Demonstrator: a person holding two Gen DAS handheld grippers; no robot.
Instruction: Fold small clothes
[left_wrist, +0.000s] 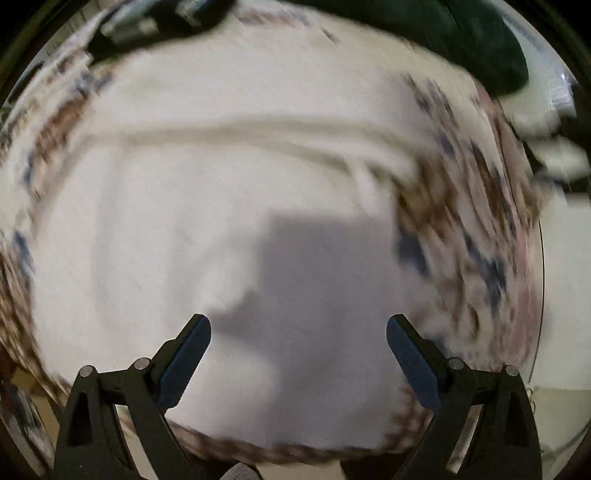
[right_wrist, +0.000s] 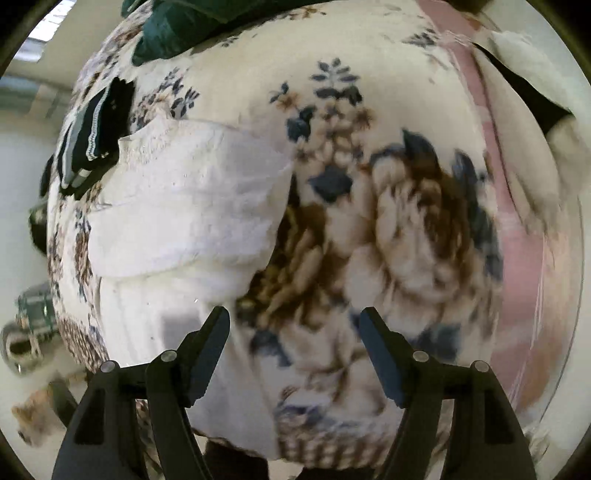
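A white garment (left_wrist: 221, 229) lies spread on a flowered bed cover (left_wrist: 461, 229) and fills most of the blurred left wrist view, with a fold line across it. My left gripper (left_wrist: 298, 332) hangs above it, open, with nothing between its fingers. In the right wrist view the same white garment (right_wrist: 192, 206) lies folded over at the left on the flowered cover (right_wrist: 388, 221). My right gripper (right_wrist: 294, 325) hovers over the garment's right edge, open and holding nothing.
A dark striped garment (right_wrist: 92, 136) lies at the far left of the cover, and dark green cloth (right_wrist: 173, 26) sits at the far edge. A pink band (right_wrist: 517, 258) runs down the cover's right side. Pale floor shows at the left.
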